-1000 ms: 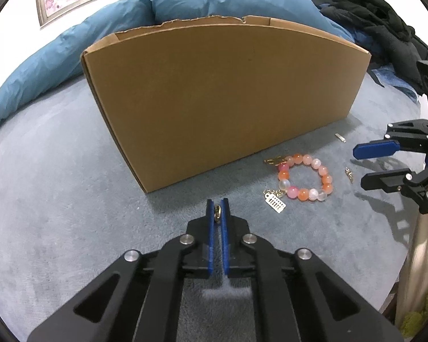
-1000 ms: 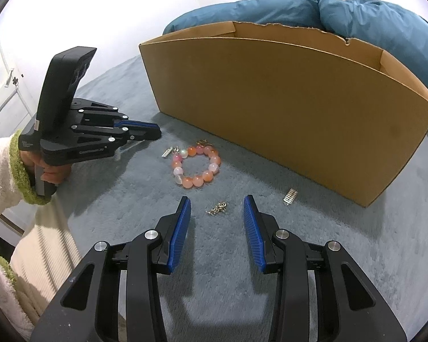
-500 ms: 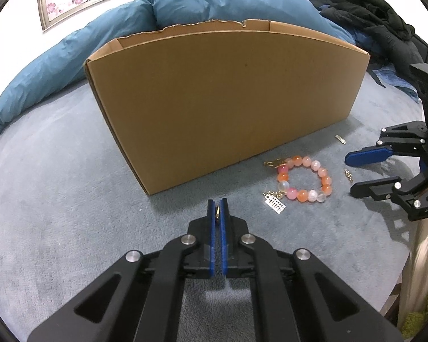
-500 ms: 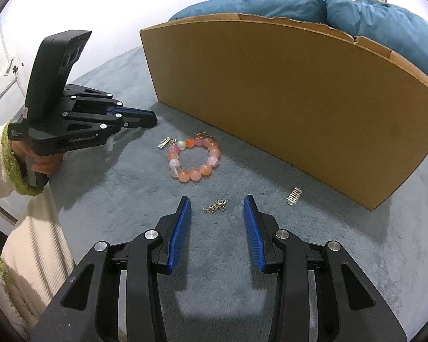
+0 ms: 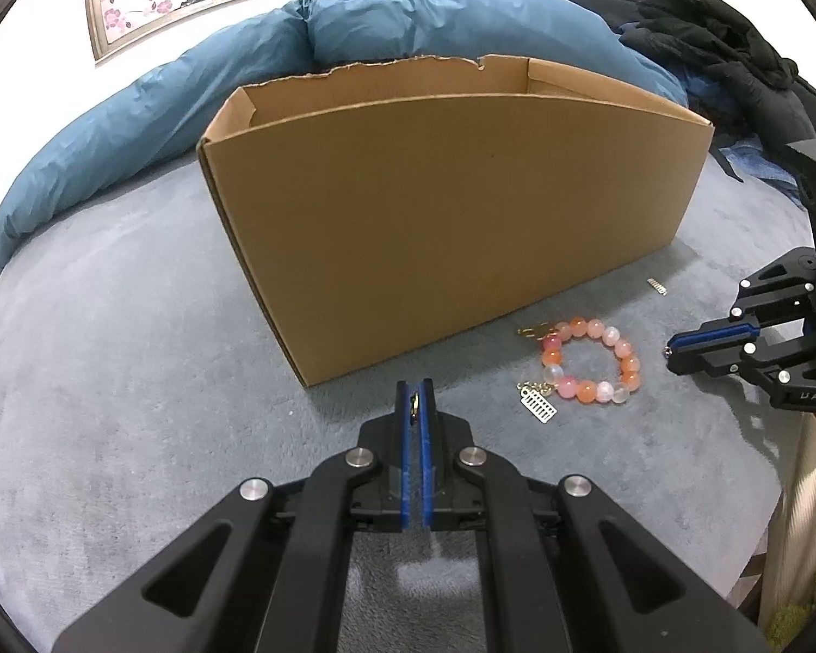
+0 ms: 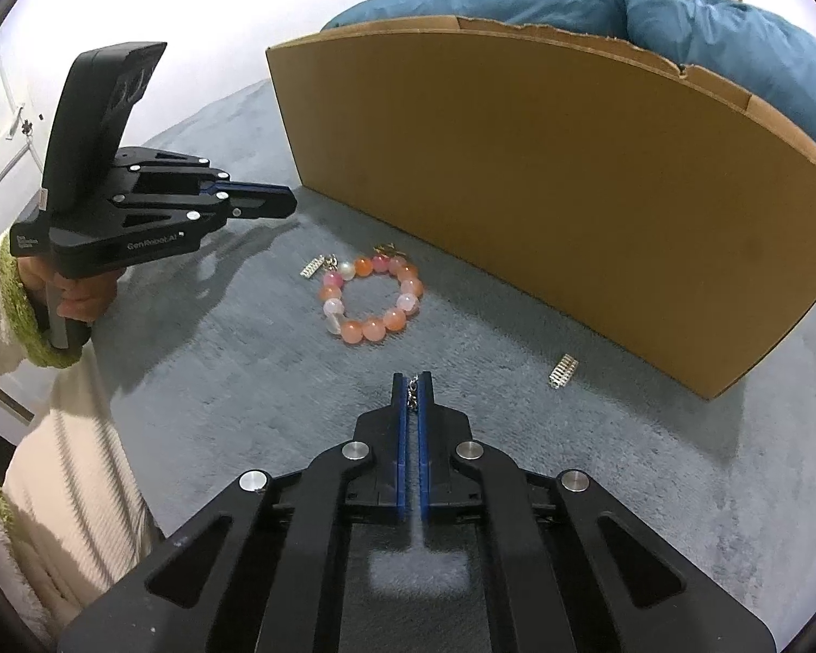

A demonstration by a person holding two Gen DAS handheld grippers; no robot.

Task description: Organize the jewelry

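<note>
Grey bedcover (image 6: 217,381) — left gripper (image 5: 414,400) pinches a ring (image 5: 415,401), right gripper (image 6: 412,387) a chain (image 6: 413,393).

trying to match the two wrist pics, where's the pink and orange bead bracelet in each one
Left wrist view: the bead bracelet lies right of centre on the grey cover, near the right gripper.
Right wrist view: it lies just left of centre, ahead of the fingertips.
Shared landmark: the cardboard box, just behind the bracelet in both.
</note>
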